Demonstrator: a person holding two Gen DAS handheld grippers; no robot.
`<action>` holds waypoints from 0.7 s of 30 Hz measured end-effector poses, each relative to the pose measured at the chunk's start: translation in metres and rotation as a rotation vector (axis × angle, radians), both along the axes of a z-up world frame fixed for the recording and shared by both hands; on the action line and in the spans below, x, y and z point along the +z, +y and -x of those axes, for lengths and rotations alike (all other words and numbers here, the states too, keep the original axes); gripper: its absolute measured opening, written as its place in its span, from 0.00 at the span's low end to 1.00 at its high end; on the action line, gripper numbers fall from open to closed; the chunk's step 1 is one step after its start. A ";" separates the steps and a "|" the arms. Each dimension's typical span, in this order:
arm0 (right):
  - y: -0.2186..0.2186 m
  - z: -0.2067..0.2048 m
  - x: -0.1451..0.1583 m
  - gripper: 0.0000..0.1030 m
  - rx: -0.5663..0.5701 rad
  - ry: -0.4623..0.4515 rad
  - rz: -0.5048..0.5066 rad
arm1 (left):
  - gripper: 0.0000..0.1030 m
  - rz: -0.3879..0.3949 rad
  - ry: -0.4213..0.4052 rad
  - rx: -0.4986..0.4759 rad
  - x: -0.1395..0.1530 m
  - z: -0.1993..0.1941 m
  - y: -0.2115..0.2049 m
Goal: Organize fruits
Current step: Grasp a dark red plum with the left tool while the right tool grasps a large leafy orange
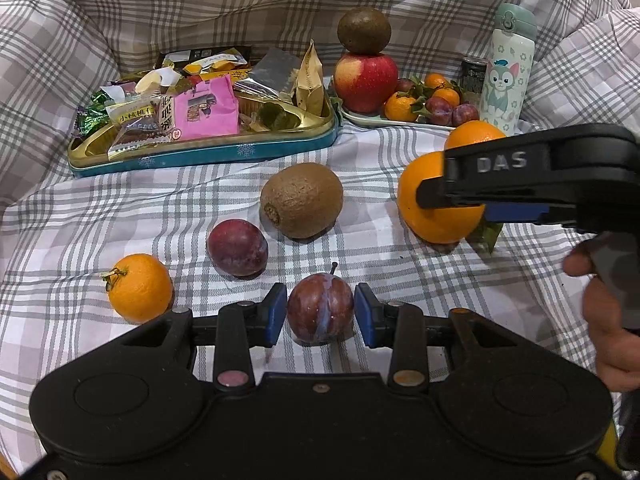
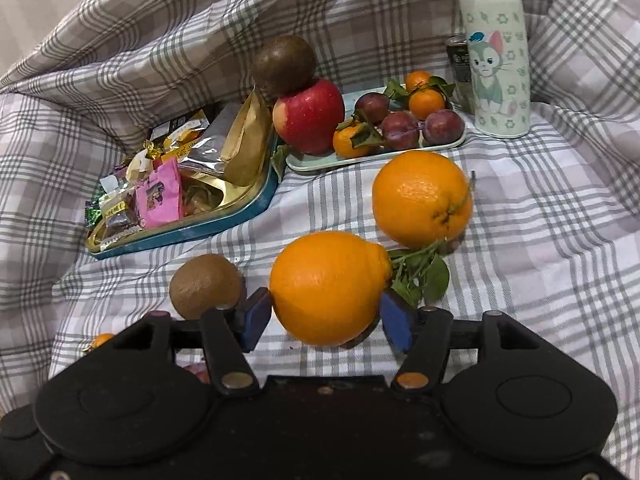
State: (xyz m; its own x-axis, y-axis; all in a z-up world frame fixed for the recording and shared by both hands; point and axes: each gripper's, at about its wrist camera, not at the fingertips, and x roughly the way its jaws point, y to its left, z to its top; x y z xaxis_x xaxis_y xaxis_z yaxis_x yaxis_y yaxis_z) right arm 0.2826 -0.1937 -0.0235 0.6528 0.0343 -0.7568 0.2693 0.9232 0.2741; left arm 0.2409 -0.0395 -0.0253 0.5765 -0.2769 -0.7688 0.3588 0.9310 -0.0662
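A purple plum (image 1: 320,308) rests on the checked cloth, and my left gripper (image 1: 320,313) has its blue pads against both of the plum's sides. Around it lie a second plum (image 1: 237,247), a kiwi (image 1: 302,199) and a small mandarin (image 1: 140,287). My right gripper (image 2: 326,320) straddles a large orange (image 2: 330,286) that sits on the cloth; its pads flank the orange without squeezing it. A second orange (image 2: 420,198) with a leafy stem lies just behind. The pale plate (image 2: 320,165) at the back holds an apple (image 2: 310,116), plums and mandarins.
A blue-rimmed tin (image 1: 200,152) full of wrapped snacks stands at the back left. A cat-print bottle (image 1: 508,76) and a dark can (image 1: 474,76) stand at the back right. The cloth rises in folds on all sides. A person's hand (image 1: 608,320) holds the right gripper.
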 end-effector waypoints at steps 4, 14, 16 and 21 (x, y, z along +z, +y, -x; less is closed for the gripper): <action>0.002 -0.010 -0.005 0.68 -0.010 0.006 0.008 | 0.45 0.009 0.006 0.001 0.000 -0.001 0.002; -0.006 -0.021 -0.015 0.73 -0.108 -0.007 -0.093 | 0.45 0.009 0.003 0.003 0.000 -0.001 0.001; -0.011 -0.021 -0.018 0.73 -0.141 -0.008 -0.131 | 0.45 0.012 0.006 0.003 0.000 -0.002 0.002; -0.010 -0.019 -0.018 0.71 -0.116 -0.024 -0.122 | 0.45 0.017 0.013 0.007 0.001 -0.002 0.003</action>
